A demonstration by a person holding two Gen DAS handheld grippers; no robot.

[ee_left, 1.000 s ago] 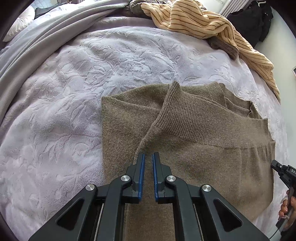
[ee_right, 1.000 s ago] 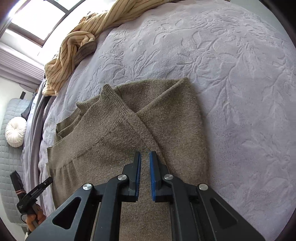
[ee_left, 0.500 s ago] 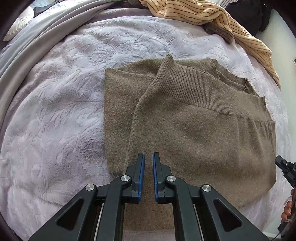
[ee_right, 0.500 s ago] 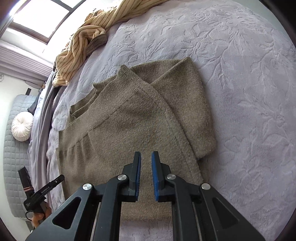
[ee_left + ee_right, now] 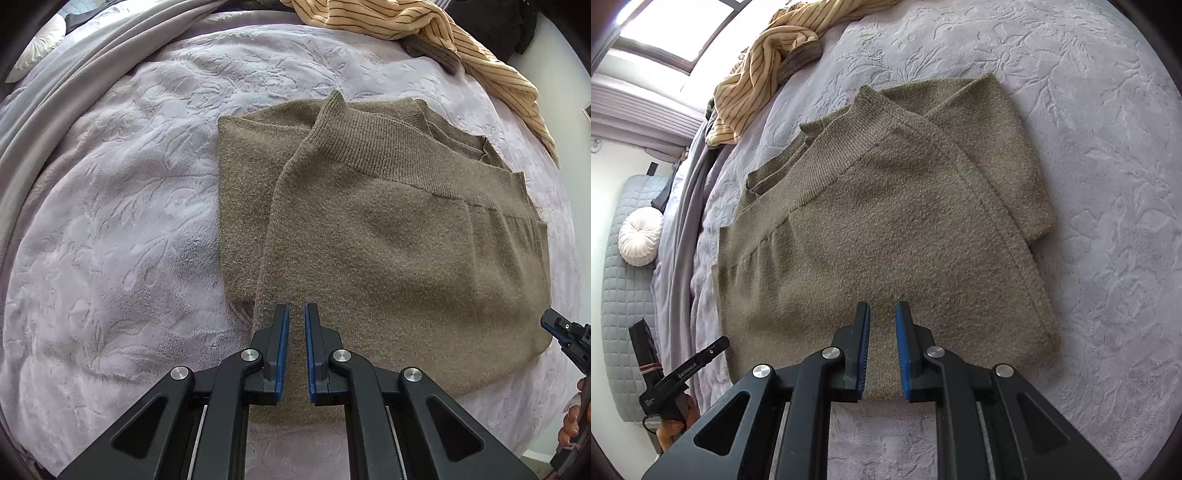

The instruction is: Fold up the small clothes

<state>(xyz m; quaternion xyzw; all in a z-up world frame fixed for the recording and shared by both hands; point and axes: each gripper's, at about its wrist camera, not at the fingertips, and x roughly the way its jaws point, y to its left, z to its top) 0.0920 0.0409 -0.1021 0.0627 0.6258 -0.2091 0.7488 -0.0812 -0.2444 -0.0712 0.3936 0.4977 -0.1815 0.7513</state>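
A folded olive-brown knit sweater (image 5: 399, 236) lies flat on the bed, its ribbed hem folded over on top; it also shows in the right wrist view (image 5: 886, 229). My left gripper (image 5: 296, 317) hovers above the sweater's near edge, jaws a narrow gap apart, holding nothing. My right gripper (image 5: 882, 317) hovers above the sweater's near edge from the other side, jaws slightly apart and empty. The right gripper also shows at the right edge of the left wrist view (image 5: 567, 336), and the left gripper at the lower left of the right wrist view (image 5: 683, 373).
The bed has a pale lilac embossed cover (image 5: 122, 221). A yellow striped garment (image 5: 424, 22) is heaped at the far edge, also in the right wrist view (image 5: 764, 62). A grey blanket (image 5: 74, 74) runs along one side. A round white cushion (image 5: 641, 236) rests on a grey headboard.
Both grippers have pulled back and up from the sweater, so more of it shows. The right gripper's jaws have opened a little wider. The sweater lies still.
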